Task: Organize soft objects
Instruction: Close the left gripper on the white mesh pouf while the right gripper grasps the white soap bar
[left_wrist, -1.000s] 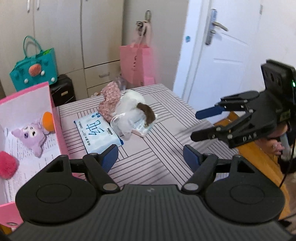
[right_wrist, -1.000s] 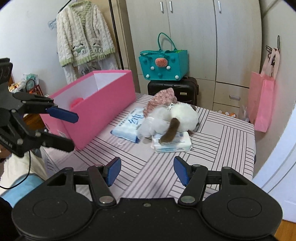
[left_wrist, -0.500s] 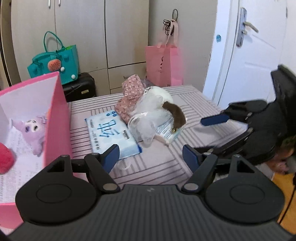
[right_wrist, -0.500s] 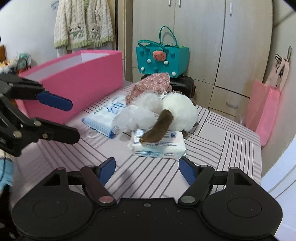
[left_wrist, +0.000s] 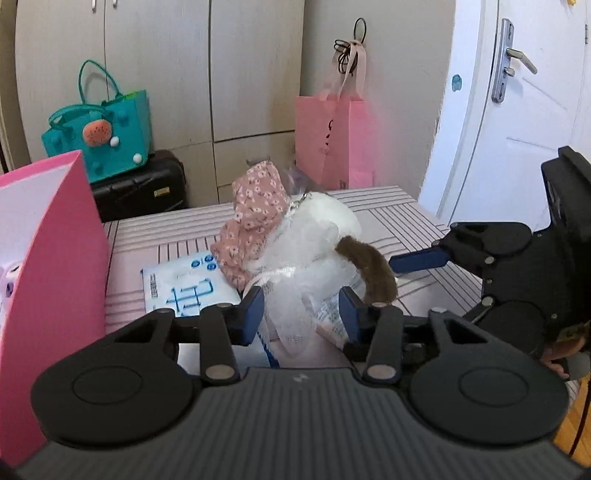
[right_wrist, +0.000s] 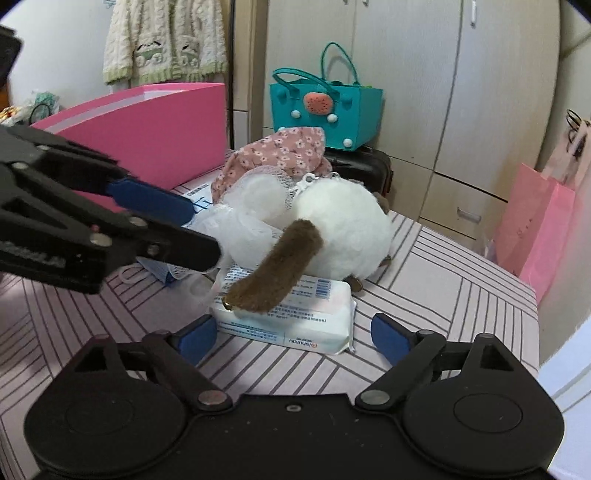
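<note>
A pile of soft things lies mid-table: a white plush with a brown tail (left_wrist: 369, 271) (right_wrist: 347, 229), a white mesh puff (left_wrist: 295, 277) (right_wrist: 240, 225), a pink floral cloth (left_wrist: 255, 221) (right_wrist: 280, 155), and two tissue packs (right_wrist: 295, 317) (left_wrist: 188, 291). My left gripper (left_wrist: 301, 310) is open, its fingers on either side of the mesh puff; it shows in the right wrist view (right_wrist: 192, 232). My right gripper (right_wrist: 295, 332) is open at the near tissue pack, under the tail; it shows in the left wrist view (left_wrist: 421, 273). The pink box (left_wrist: 55, 258) (right_wrist: 147, 125) stands at the left.
A teal bag (left_wrist: 99, 136) on a black suitcase (left_wrist: 140, 188) and a pink paper bag (left_wrist: 332, 140) stand behind the striped table (right_wrist: 461, 295). A white door (left_wrist: 517, 110) is at the right. A cardigan (right_wrist: 162, 37) hangs on the wall.
Both grippers have moved in toward the pile. The left fingers now straddle the mesh puff and the right fingers reach the near tissue pack. The pile has not moved.
</note>
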